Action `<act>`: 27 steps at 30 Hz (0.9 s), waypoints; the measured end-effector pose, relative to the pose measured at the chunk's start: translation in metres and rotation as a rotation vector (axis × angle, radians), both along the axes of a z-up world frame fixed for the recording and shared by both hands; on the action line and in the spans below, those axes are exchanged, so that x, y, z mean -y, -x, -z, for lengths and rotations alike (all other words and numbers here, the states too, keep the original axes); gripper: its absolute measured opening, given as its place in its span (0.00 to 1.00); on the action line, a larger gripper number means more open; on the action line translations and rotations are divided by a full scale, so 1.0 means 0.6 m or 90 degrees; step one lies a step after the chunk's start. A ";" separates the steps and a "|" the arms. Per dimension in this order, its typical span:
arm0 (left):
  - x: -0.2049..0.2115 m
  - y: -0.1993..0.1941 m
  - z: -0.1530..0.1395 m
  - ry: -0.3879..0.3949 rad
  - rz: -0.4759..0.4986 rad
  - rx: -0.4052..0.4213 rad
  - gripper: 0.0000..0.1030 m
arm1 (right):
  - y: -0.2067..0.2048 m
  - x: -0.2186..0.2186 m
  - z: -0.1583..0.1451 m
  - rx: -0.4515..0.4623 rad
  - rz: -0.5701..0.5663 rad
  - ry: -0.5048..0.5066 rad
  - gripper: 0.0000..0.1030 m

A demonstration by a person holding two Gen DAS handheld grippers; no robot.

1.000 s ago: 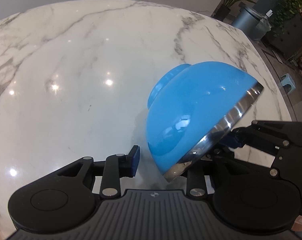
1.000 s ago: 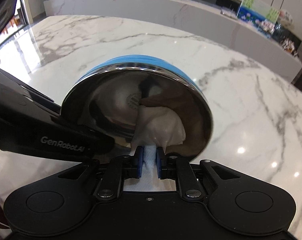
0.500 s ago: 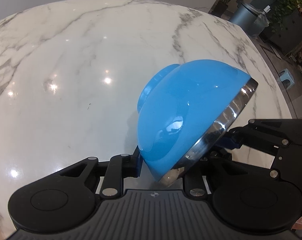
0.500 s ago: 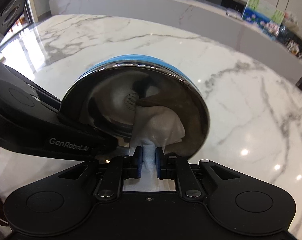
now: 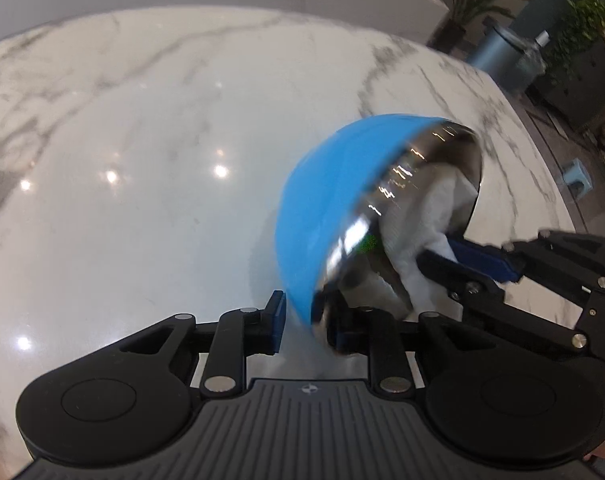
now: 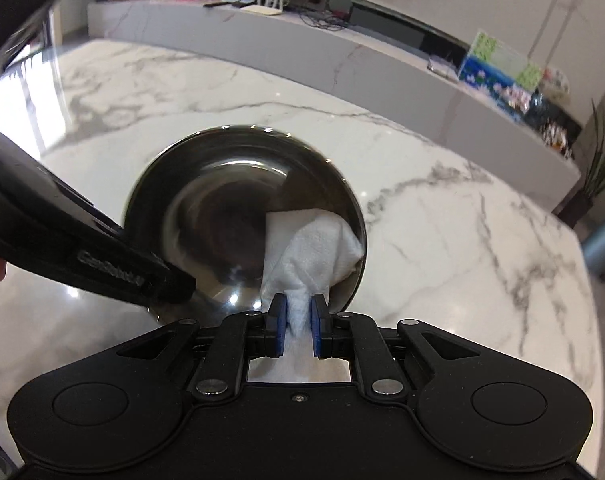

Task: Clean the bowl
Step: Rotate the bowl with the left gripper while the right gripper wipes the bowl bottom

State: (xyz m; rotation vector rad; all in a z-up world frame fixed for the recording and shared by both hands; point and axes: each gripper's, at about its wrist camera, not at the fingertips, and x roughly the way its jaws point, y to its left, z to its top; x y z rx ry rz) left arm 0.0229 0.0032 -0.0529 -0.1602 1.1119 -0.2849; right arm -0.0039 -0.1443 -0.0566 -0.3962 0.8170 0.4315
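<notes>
A bowl (image 5: 334, 200), blue outside and steel inside (image 6: 238, 208), stands tilted on its side on the white marble table (image 5: 142, 200), blurred by motion. Its near rim lies between the fingers of my left gripper (image 5: 308, 328), whose jaws are opening; the left pad (image 5: 277, 320) stands just clear of the blue wall. My right gripper (image 6: 298, 320) is shut on a white paper towel (image 6: 314, 248), which presses against the right inner wall of the bowl. In the left wrist view the towel (image 5: 434, 208) and the right gripper (image 5: 442, 252) reach into the bowl from the right.
The left gripper's black body (image 6: 82, 248) crosses the left of the right wrist view. A long marble counter (image 6: 342, 52) with small items runs behind the table. A grey bin (image 5: 498, 56), potted plants (image 5: 582, 28) and a small stool (image 5: 578, 180) stand beyond the table's edge.
The left jaws closed on the bowl's rim, then spread again. The bowl has swung so its steel inside faces the left wrist camera more. The towel has slid to the bowl's right wall.
</notes>
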 end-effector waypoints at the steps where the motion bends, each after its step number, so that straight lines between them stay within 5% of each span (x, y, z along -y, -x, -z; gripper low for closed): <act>1: 0.000 0.001 -0.004 -0.004 -0.003 0.012 0.30 | -0.002 -0.001 0.001 -0.004 0.001 -0.002 0.10; 7: -0.004 0.000 -0.013 -0.004 -0.025 0.053 0.30 | -0.008 -0.006 0.006 -0.019 0.007 -0.012 0.10; 13: -0.011 -0.006 -0.013 0.015 -0.044 0.060 0.15 | -0.005 -0.012 0.003 -0.011 0.010 -0.023 0.10; 27: -0.002 -0.009 -0.008 0.004 -0.025 0.013 0.09 | -0.026 -0.020 -0.005 0.006 0.032 -0.059 0.10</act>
